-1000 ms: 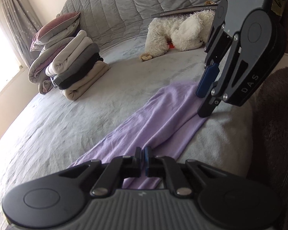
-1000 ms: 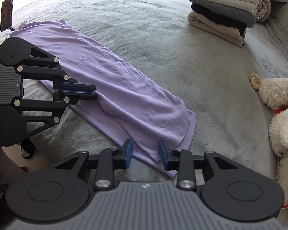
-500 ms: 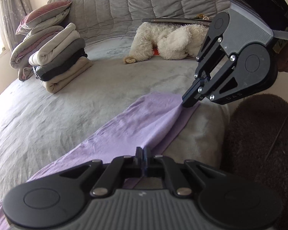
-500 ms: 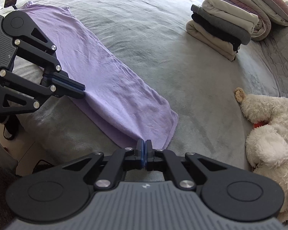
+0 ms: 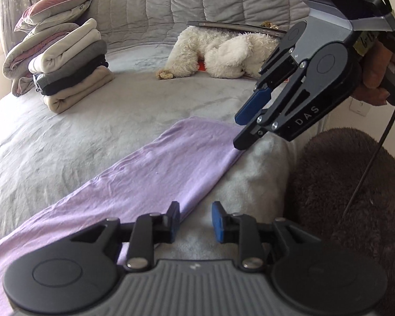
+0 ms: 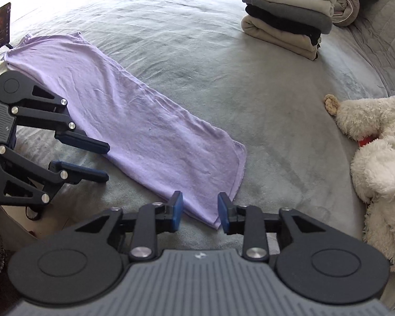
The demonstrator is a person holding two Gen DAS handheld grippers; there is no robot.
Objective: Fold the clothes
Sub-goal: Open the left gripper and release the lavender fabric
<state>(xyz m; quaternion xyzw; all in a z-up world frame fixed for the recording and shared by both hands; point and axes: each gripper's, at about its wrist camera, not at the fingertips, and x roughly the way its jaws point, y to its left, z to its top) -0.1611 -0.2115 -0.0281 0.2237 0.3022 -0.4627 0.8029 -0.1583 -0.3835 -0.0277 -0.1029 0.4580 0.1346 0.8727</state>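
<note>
Garment: purple garment (image 6: 134, 123) lies as a long folded strip along the near edge of the bed (image 6: 263, 100).
Jaws: left gripper (image 5: 194, 221) and right gripper (image 6: 200, 210) have just been opening; nothing held.
Advice: regrip both near corners evenly before you fold.

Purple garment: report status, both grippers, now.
Left gripper and right gripper open, just released. Purple garment flat on bed, long strip. Nothing in the way.
</note>
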